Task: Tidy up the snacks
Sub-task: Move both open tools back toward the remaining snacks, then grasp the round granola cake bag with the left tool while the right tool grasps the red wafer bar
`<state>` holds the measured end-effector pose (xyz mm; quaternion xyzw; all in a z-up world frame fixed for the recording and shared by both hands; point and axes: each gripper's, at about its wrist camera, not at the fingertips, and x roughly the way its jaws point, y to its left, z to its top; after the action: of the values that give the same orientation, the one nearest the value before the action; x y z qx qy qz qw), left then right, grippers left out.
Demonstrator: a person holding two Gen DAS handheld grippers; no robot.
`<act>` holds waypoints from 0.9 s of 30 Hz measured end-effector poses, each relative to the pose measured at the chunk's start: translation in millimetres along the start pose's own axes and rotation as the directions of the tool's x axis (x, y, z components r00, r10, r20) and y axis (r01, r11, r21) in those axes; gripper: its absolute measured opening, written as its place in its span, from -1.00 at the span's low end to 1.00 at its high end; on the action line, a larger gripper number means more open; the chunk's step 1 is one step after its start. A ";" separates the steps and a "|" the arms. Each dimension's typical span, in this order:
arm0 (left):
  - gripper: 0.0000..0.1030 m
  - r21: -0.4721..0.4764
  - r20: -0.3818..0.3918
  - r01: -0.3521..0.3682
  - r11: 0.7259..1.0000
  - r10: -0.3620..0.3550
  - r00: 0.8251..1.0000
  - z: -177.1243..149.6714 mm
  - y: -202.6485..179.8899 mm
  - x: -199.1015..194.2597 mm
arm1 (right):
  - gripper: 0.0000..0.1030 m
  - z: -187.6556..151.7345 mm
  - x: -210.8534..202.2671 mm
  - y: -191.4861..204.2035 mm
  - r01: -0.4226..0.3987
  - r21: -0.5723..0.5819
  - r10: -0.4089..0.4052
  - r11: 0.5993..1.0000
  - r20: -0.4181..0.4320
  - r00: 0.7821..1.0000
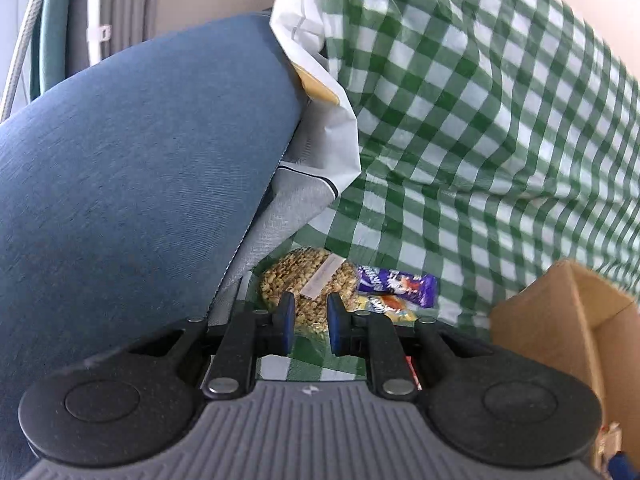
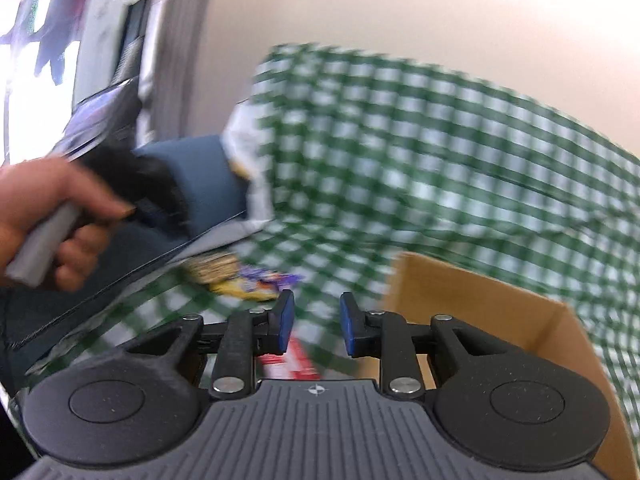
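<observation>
left tool (image 1: 311,322): I see its jaws only a narrow gap apart, gripping nothing, pads clear of any snack.
right tool (image 2: 316,326): a slightly wider gap, also empty; this view is blurred.
oat cake (image 1: 308,288): straight ahead of my left tool and just beyond its tips, flat on the checked cloth (image 1: 480,140), label strip slanting across it.
purple bar (image 1: 396,286): just right of the oat cake, long axis running left to right.
box (image 1: 568,320): open, on the right, nearer my right tool.
nearer hand: I judge the left one closer to the snacks.
cushion (image 1: 140,160): blue, behind on the left.
</observation>
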<state>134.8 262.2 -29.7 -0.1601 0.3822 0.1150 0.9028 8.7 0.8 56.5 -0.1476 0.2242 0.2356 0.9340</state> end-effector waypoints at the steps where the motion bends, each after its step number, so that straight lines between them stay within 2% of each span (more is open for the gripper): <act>1: -0.60 0.020 0.000 -0.006 1.000 0.006 1.000 -0.6 -2.7 1.7 | -0.44 1.5 10.9 14.9 0.005 -0.029 -0.006 1.000 -0.024 1.000; 3: -0.46 0.062 -0.003 -0.025 0.998 0.026 1.000 -3.5 -6.8 6.2 | -0.40 4.1 34.6 39.9 0.018 -0.053 -0.021 0.998 -0.072 0.997; 5: -0.16 0.103 -0.007 -0.054 0.993 0.055 0.998 -9.6 -16.1 16.4 | -0.03 3.3 59.8 57.9 0.023 -0.045 -0.028 0.999 -0.113 0.993; 6: -0.12 0.123 -0.012 -0.068 0.990 0.070 0.997 -11.3 -18.6 19.5 | 0.01 0.2 73.8 64.8 0.028 -0.041 -0.034 0.999 -0.133 0.991; 9: 0.00 0.190 -0.013 -0.103 0.976 0.107 0.994 -16.2 -27.0 26.9 | 0.03 -17.1 104.3 74.1 0.088 -0.052 -0.096 0.995 -0.190 0.977; 11: 0.38 0.231 -0.008 -0.113 0.966 0.118 0.993 -17.5 -34.9 31.6 | 0.03 -26.2 122.0 77.4 0.125 -0.062 -0.136 0.990 -0.228 0.964; 13: 0.59 0.262 -0.005 -0.129 0.956 0.135 0.991 -19.5 -42.1 36.7 | 0.06 -31.8 138.2 78.5 0.174 -0.080 -0.189 0.981 -0.252 0.949; 17: 0.61 0.335 -0.002 -0.164 0.928 0.175 0.985 -24.9 -51.9 47.7 | 0.06 -40.9 158.7 78.8 0.216 -0.088 -0.233 0.972 -0.293 0.927; 22: 0.61 0.428 0.010 -0.198 0.882 0.214 0.977 -31.6 -61.8 63.0 | 0.04 -57.4 178.1 77.5 0.177 -0.103 -0.203 0.979 -0.364 0.909; 23: 0.61 0.437 0.010 -0.201 0.877 0.218 0.976 -32.4 -63.3 64.9 | 0.00 -59.0 178.1 75.8 0.176 -0.087 -0.195 0.981 -0.361 0.912; 24: 0.61 0.445 0.008 -0.201 0.873 0.220 0.975 -33.2 -64.3 66.7 | -0.05 -58.9 177.8 75.0 0.174 -0.079 -0.191 0.982 -0.358 0.914; 26: 0.58 0.458 0.008 -0.198 0.867 0.219 0.976 -34.8 -65.6 68.9 | -0.52 -58.3 177.7 73.5 0.148 -0.052 -0.157 0.988 -0.362 0.919; 27: 0.58 0.461 0.012 -0.200 0.864 0.219 0.976 -35.4 -66.2 69.7 | -0.63 -59.1 177.6 73.6 0.141 -0.046 -0.148 0.989 -0.363 0.920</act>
<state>181.0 193.7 -90.3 0.0983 0.4321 0.1154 0.8890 90.8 106.9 -93.4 -0.2139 0.3802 0.1368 0.8894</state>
